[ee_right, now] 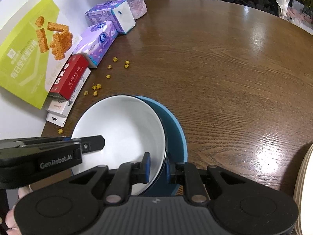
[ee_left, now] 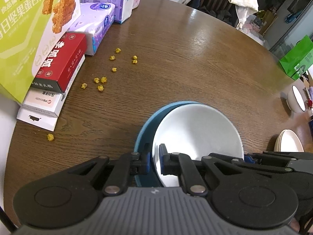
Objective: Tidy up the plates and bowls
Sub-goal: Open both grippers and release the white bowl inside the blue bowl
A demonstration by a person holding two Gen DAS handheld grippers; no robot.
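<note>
A white bowl [ee_left: 195,133] sits tilted inside a larger blue bowl [ee_left: 144,129] on the brown wooden table [ee_left: 195,58]. My left gripper [ee_left: 155,157] is shut on the white bowl's left rim, one pad inside it and one between the two bowls. In the right wrist view my right gripper [ee_right: 158,165] is shut on the white bowl's [ee_right: 121,125] right rim, its outer pad inside the blue bowl [ee_right: 174,129]. Each gripper shows in the other's view, the right gripper [ee_left: 251,157] at the far rim and the left gripper [ee_right: 78,141] likewise.
Snack boxes [ee_left: 58,72], tissue packs [ee_left: 92,27] and a green bag [ee_right: 25,62] line the table's left edge. Several yellow crumbs [ee_left: 101,80] lie beside them. At the right stand another white bowl [ee_left: 295,99], stacked white plates [ee_left: 289,141] and a green paper bag [ee_left: 297,58].
</note>
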